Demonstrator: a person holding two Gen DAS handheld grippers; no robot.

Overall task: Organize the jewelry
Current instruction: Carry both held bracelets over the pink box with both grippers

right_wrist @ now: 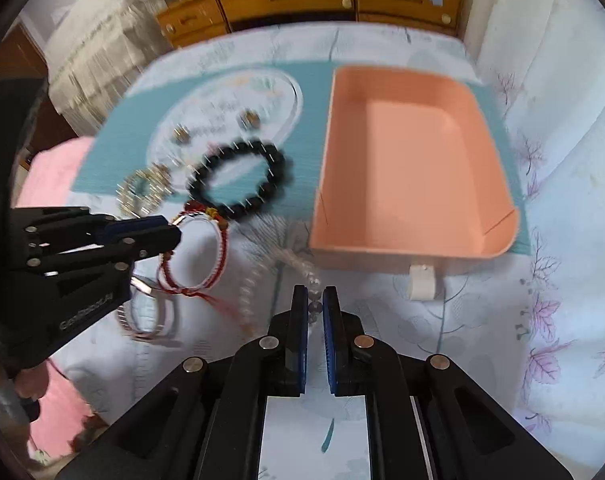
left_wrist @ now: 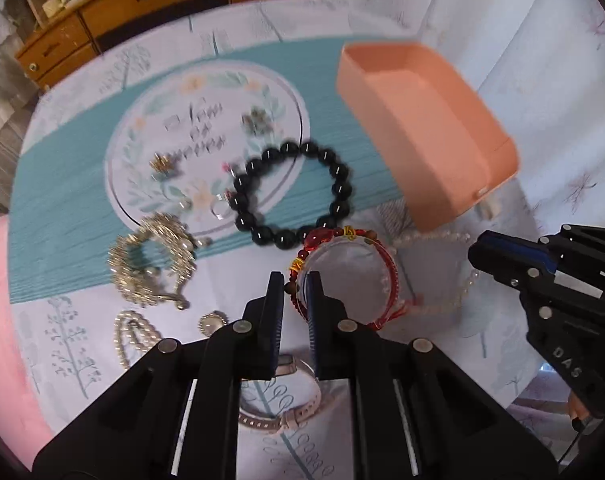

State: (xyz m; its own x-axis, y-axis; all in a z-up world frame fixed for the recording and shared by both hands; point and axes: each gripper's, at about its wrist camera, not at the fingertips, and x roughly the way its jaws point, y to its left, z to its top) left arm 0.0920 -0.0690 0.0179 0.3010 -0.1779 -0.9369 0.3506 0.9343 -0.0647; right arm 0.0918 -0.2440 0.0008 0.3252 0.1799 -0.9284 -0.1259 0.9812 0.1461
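Left tool (left_wrist: 295, 294) pinches red bracelet (left_wrist: 386, 264) rim.

Bright daylight, motion blur throughout, fisheye bending, dark corner vignette.

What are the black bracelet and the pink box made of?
The black bracelet looks like polished stone or glass beads: each round bead carries a bright glint. It could also be shiny plastic. The pink box looks like matte plastic or coated card: smooth, even colour, no shine, rounded corners.
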